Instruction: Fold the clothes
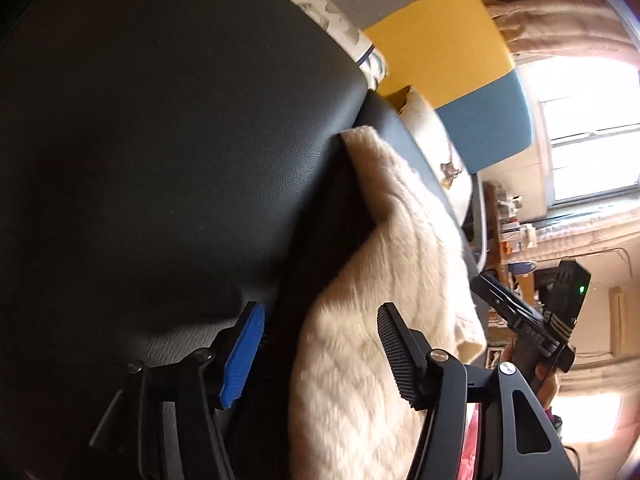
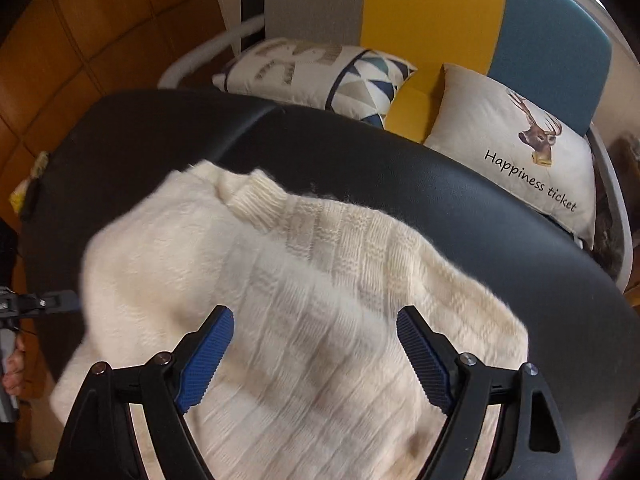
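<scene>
While we are looking through the left wrist view, the left gripper is hanging with its fingers spread wide, nothing pinched between them. The cream knit sweater is lying on the black padded table, and its near edge is running up between the two open fingers; we cannot tell whether either pad is touching the knit. The right gripper is showing at the far side of the sweater, in the person's hand.

Through the right wrist view, the right gripper is also spread open, hovering over the sweater and holding nothing. The ribbed collar is pointing away from us toward the far table edge, with the deer-print cushion and the triangle-pattern cushion beyond it on the striped sofa. The left gripper is peeking in at the sweater's left edge.

Judgement: we are setting up a grasp for a fold. To do it well, each gripper should be closing on a single outer edge, taking both knit layers cleanly, at matching heights on the two sides. Lifting should be even, so the loose, fuzzy knit is not stretching or dragging across the table.
</scene>
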`<state>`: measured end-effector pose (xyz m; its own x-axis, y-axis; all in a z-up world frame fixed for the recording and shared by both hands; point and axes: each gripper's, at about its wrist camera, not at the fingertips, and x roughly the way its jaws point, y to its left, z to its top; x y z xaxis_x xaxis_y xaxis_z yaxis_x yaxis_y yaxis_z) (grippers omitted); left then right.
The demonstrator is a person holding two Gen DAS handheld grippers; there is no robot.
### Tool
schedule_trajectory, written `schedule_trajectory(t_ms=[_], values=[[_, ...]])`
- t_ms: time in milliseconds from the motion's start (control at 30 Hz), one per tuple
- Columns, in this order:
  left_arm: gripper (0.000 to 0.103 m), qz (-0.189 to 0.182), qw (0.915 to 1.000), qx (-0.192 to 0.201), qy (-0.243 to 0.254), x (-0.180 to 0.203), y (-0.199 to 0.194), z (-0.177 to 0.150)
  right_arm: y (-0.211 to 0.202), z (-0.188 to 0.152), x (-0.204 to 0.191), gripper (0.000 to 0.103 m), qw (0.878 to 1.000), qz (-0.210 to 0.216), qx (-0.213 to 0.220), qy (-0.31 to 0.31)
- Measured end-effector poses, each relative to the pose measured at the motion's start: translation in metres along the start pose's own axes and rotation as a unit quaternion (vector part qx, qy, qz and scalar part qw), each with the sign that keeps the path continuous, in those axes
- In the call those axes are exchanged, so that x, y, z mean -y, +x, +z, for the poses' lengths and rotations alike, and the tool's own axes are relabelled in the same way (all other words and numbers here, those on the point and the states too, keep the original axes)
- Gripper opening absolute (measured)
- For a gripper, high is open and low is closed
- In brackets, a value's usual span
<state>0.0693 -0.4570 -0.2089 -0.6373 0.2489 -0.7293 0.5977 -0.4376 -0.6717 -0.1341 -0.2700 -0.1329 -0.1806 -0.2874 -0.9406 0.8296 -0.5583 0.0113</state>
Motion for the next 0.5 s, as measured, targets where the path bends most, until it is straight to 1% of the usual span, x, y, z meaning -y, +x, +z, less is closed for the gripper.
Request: schedule_trajectory(t_ms=[67,133,167,200,267,333,433,500], values=[[0.06,0.001,1.0,0.002,0.003,0.003,0.004,0.005,0.019,0.001,0.005,0.085,0.999,-0.023,-0.025,0.006],[0.059,0.013,0.9995,0.002,0.03,0.016,0.013,0.006,0.037,-0.004,0.011,0.085,0.998,-0.037,-0.054,0.008],[0.052,0.022,0.9986,0.002,0.047,0.024,0.017,0.006,0.048,-0.009,0.014,0.085,0.997,-0.037,-0.074,0.013],[0.04,0.032,0.997,0.004,0.07,0.035,0.022,0.004,0.048,-0.014,0.018,0.086,0.997,-0.03,-0.067,0.018],[0.039,0.059,0.9913,0.014,0.117,0.057,0.028,-0.001,0.043,-0.024,0.027,0.087,0.999,-0.012,-0.045,0.029],[0.039,0.08,0.9831,0.024,0.163,0.08,0.033,-0.01,0.038,-0.035,0.037,0.087,0.998,-0.016,-0.037,0.04],[0.039,0.078,0.971,0.039,0.223,0.114,0.035,-0.031,0.026,-0.056,0.062,0.086,0.996,-0.032,-0.029,0.076],[0.041,0.059,0.9638,0.048,0.256,0.132,0.032,-0.047,0.021,-0.074,0.081,0.086,0.994,-0.036,-0.021,0.103]])
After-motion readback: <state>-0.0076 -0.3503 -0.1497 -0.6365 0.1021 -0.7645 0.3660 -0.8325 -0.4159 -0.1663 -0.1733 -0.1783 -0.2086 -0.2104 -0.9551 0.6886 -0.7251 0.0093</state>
